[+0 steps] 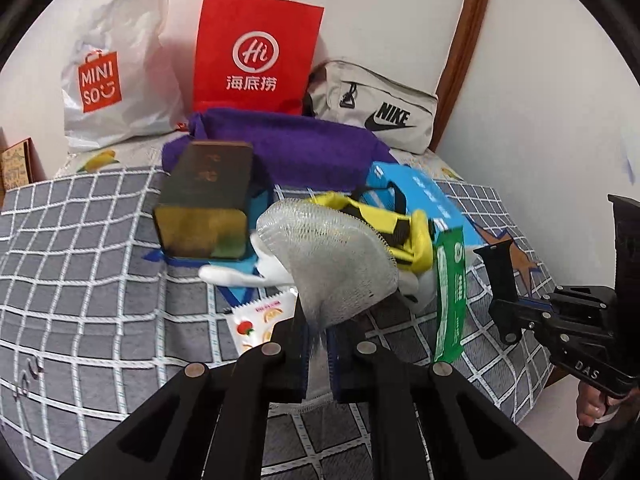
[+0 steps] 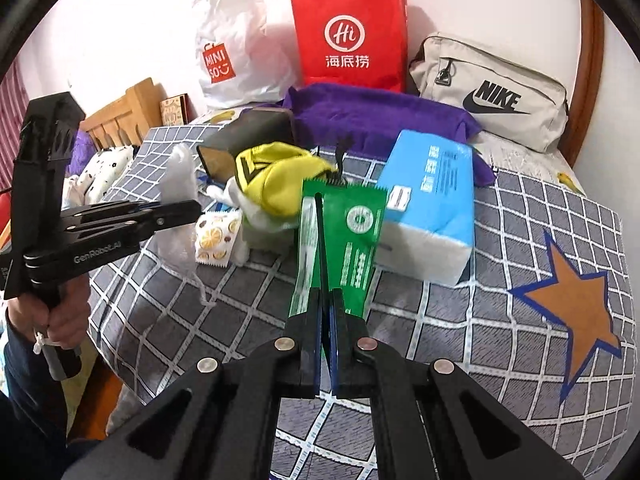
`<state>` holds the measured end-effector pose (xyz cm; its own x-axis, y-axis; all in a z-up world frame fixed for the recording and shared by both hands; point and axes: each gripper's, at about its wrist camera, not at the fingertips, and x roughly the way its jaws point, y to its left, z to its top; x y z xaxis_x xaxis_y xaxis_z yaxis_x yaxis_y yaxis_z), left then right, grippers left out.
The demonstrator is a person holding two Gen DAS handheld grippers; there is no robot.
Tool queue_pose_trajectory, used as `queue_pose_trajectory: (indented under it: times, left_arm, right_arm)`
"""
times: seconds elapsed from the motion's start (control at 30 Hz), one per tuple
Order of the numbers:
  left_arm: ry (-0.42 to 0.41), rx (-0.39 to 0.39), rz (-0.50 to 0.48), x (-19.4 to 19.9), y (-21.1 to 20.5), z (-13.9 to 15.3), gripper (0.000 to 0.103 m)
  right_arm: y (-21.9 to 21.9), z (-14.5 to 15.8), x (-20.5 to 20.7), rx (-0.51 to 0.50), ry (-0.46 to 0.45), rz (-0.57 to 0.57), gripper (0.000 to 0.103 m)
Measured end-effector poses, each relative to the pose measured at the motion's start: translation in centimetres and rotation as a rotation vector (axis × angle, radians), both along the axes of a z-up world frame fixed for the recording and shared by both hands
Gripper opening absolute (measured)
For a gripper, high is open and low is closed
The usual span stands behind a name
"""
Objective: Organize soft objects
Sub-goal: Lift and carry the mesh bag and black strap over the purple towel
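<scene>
I judge the sorting barely begun: my left gripper [image 1: 316, 344] is pinched closed on a translucent white mesh pouch [image 1: 332, 256], my right gripper [image 2: 326, 308] is clamped on a flat green foil sachet [image 2: 352, 232], both lifted above the grey checked bedspread [image 2: 460, 320]. The yellow fabric bag [image 2: 276, 180], blue tissue pack [image 2: 432, 200] and purple towel [image 2: 380, 116] lie unsorted. Readable: "MINISO" on the white plastic bag [image 2: 228, 44], "Hi 海底捞" on the red paper bag [image 2: 348, 40], "NIKE" on the beige pouch [image 2: 496, 92].
</scene>
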<state>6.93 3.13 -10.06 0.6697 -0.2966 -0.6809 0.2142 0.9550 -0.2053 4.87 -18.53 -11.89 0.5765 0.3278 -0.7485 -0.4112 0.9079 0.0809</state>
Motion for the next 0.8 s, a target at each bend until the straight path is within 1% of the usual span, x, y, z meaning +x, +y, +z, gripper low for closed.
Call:
queue_pose_trajectory:
  times: [0.23,0.43,0.8]
  left_arm:
    - [-0.016,0.018,0.022,1.0,0.7,2.3,0.008]
    - [-0.014,0.02,0.044,3.2,1.4,3.7,0.008]
    - [-0.003,0.132,0.128,10.0,2.5,5.9,0.008]
  right_arm:
    - [-0.3,1.8,1.5,0.004,-0.018,-0.017,0.003]
    - [-0.8,3.5,4.4,0.016,-0.038,-0.049,0.003]
    - [-1.2,5.5,11.4,0.03,-0.07,-0.095,0.003]
